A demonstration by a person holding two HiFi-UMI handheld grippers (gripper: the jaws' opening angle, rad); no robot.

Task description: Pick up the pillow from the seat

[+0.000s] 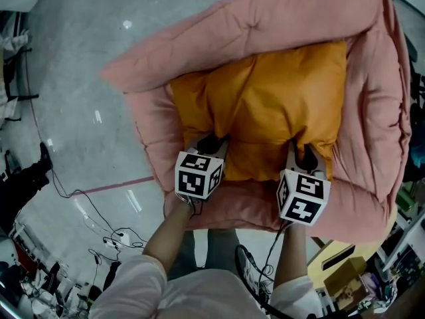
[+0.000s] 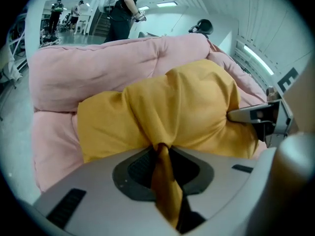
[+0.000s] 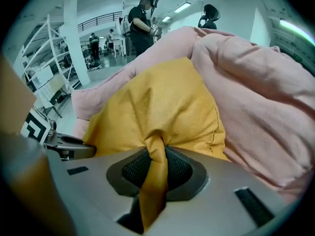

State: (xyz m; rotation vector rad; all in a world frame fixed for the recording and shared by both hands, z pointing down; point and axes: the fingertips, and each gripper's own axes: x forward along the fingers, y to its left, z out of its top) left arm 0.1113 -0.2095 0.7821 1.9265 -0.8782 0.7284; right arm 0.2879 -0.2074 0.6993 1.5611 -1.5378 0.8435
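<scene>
Flooring (image 1: 73,92) under the work area was grey and glossy, with ceiling lights reflected in it. A reddish line (image 1: 113,186) was marked across it, and loose cables (image 1: 99,224) trailed at the lower left of the head view. The right gripper view showed white shelving (image 3: 47,58) and several people (image 3: 141,26) in the hall beyond. A pink padded seat (image 1: 265,15) stood before me, with raised quilted sides that formed a shallow tub. Inside it lay the orange pillow (image 1: 265,98), on the seat base and up against the far side. My left gripper (image 1: 211,146) was at the pillow's near left corner, its jaws closed tight on a pinched fold of the orange fabric. My right gripper (image 1: 304,157) was at the near right corner, clamped in the same way on a gathered fold. I noted the fabric bunched and creased at both grip points.
</scene>
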